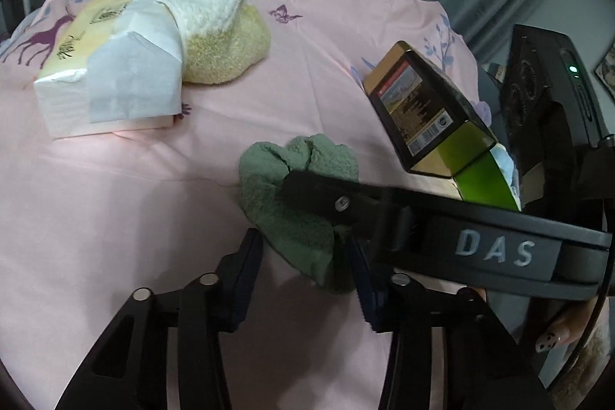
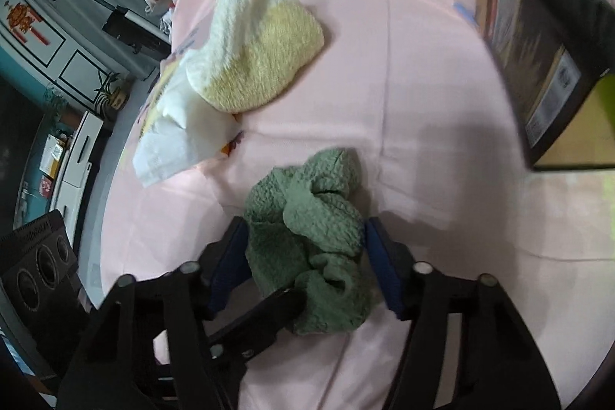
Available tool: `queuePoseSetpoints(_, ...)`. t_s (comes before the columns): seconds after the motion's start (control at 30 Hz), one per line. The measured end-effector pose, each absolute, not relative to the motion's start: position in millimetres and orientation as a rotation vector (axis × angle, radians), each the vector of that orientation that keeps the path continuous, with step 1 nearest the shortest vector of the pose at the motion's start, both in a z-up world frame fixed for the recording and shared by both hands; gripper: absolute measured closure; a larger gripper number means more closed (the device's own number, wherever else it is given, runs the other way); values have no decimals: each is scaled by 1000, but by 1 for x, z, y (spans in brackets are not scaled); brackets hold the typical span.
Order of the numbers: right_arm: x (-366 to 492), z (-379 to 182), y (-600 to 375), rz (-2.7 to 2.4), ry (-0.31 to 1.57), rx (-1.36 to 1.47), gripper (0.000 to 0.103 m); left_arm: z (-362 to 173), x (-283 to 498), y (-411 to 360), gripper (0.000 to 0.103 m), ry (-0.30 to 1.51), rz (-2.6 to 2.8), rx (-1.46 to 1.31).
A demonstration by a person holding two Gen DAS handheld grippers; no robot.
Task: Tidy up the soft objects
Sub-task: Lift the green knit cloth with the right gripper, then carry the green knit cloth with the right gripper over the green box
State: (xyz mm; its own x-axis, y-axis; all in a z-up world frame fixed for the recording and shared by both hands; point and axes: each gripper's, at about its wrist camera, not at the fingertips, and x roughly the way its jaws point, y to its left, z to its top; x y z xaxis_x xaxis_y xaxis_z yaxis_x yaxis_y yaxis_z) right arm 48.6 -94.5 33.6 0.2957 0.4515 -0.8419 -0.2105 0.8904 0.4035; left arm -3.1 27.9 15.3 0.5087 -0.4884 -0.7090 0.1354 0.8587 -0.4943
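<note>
Green cloth [image 2: 311, 241] lies crumpled on pink sheet [image 2: 423, 102], between fingers of both tools. Right gripper [image 2: 303, 248] spread wide around it, w/ pads at its sides. Left gripper [image 1: 303, 256] also spread; grip unclear, right tool crosses view. Yellow-white cloth [image 1: 219, 37] sits against tissue pack [image 1: 103, 79]. Box [image 1: 430, 114] tilted, contents mostly hidden, something pale blue at mouth.

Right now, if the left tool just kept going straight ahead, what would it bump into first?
The crumpled green cloth, already lying between the open left tool's fingers. The right tool also straddles it, so they might touch, though depth is unclear.
</note>
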Motion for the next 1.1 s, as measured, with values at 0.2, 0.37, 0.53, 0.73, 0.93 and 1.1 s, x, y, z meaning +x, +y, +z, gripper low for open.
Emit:
queuePoseSetpoints(0.2,45,28,-96,487,1225,273,75,15,-2,24,65,960,-418,-400)
queuePoseSetpoints(0.37,40,29,-96,504,1229,307,76,20,-8,23,65,944,-419,-378)
queuePoseSetpoints(0.53,31,41,-97,526,1185,308,76,32,-14,22,65,905,-419,-357)
queuePoseSetpoints(0.73,27,51,-97,530,1144,299,76,41,-20,19,65,861,-412,-326)
queuePoseSetpoints(0.93,26,55,-98,532,1127,290,76,44,-23,19,65,850,-414,-320)
queuePoseSetpoints(1.1,24,57,-97,528,1120,280,76,45,-23,19,65,850,-421,-323)
